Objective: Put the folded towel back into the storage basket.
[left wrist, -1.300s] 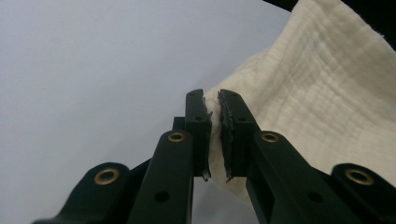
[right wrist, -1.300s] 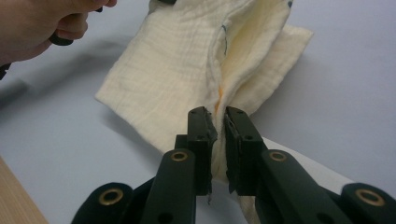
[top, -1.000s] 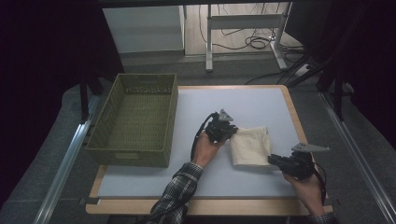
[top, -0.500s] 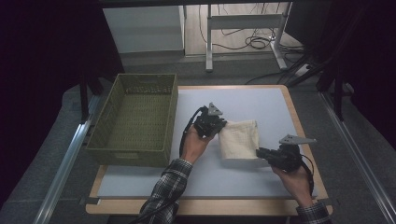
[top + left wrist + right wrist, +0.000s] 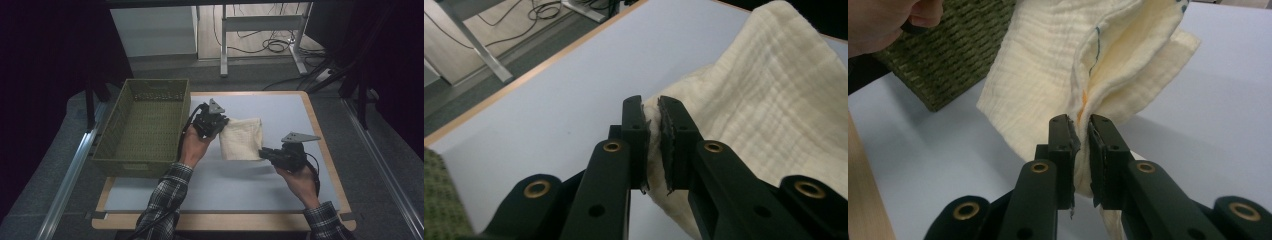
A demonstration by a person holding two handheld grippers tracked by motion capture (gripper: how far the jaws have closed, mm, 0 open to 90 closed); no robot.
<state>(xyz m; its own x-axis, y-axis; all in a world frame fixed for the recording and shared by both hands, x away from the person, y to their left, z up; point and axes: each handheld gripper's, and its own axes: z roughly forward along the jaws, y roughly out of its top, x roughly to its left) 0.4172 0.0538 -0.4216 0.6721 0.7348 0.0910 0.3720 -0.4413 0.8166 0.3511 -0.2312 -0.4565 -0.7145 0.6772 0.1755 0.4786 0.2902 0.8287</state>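
Above pale blue tabletop (image 5: pixel 280 107), left gripper (image 5: pixel 216 124) and right gripper (image 5: pixel 267 153), each clamped on folded cream muslin cloth (image 5: pixel 242 140), hold it lifted, not yet inside woven green basket (image 5: pixel 142 125).

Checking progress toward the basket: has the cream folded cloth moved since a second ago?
Yes. The cream folded cloth has shifted left, closer to the green woven basket.

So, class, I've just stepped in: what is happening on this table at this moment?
A person holds a gripper in each hand and has pinched a folded cream muslin cloth from two sides. The left gripper clamps its upper left edge, the right gripper its lower right corner, and both are shut on the fabric. The cloth hangs between them over the pale blue table mat, beside the green woven plastic basket.
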